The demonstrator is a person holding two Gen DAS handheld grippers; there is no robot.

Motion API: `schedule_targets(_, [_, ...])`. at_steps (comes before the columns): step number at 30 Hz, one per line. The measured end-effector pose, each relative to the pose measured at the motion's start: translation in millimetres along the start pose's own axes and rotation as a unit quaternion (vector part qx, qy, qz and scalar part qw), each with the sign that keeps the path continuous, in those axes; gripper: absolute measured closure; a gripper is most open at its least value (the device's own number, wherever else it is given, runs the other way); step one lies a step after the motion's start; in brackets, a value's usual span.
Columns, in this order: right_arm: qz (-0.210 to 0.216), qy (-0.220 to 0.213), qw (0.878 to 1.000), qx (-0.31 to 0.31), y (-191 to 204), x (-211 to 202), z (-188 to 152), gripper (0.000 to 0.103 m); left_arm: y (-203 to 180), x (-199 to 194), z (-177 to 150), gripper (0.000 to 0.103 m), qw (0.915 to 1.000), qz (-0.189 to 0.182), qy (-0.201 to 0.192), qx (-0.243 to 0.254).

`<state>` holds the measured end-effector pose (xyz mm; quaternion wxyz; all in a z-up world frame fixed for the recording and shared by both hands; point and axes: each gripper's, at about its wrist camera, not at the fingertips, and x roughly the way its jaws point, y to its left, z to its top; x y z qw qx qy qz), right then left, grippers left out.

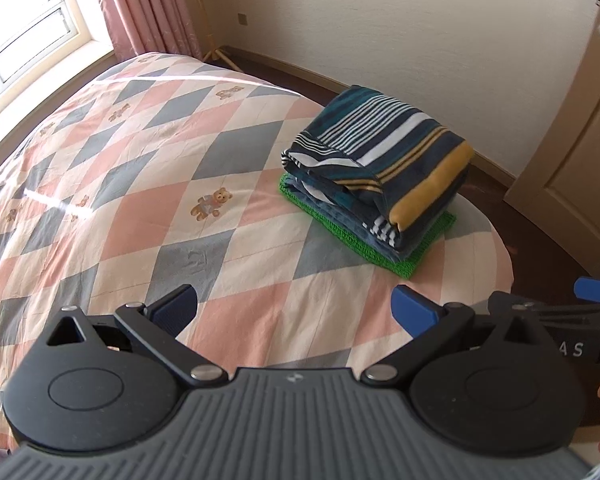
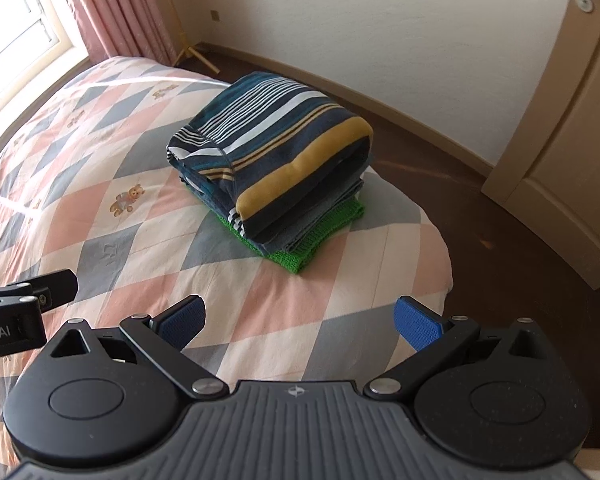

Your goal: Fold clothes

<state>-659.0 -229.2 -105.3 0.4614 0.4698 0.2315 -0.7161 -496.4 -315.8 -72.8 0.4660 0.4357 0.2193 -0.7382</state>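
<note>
- The bed (image 1: 148, 168), under a quilt of pink, grey and white diamonds, is filling most of both views; the folded pile near its far right corner is serving as the landmark here.
- The pile is lying as three layers: a striped garment (image 1: 380, 152) in navy, white and mustard on top, a bluish-grey piece (image 2: 312, 220) beneath it, and a green knit (image 1: 412, 256) at the bottom, showing only as a fringe around the edges.
- The pile's long axis is running diagonally, from near and right to far and left, with the mustard band along its right-hand fold.
- The right tongs (image 2: 300, 322) are hovering over the quilt on the near side of the pile, jaws spread wide, holding nothing; the pile is sitting almost straight ahead of them.
- The left tongs (image 1: 296, 312) are likewise gaping and empty, near the pile's near-left side, so the pile is lying ahead and to their right.
- By my judgement the right tongs are the nearer to the pile.
- No unfolded garment is showing on the visible quilt; the folding appears finished, or the next piece is lying out of frame.
- The green knit's shape is mostly hidden, and the bed's near edge is being cut off by the tong bodies.
</note>
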Motion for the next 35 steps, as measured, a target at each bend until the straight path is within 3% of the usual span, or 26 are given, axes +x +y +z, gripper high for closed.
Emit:
schedule_targets(20, [0.016, 0.005, 1.000, -0.016, -23, 28, 52, 0.000, -25, 24, 47, 0.001, 0.9999, 0.009, 0.004, -0.013])
schedule_targets(35, [0.010, -0.009, 1.000, -0.015, -24, 15, 46, 0.000, -21, 9, 40, 0.001, 0.9997, 0.000, -0.018, -0.014])
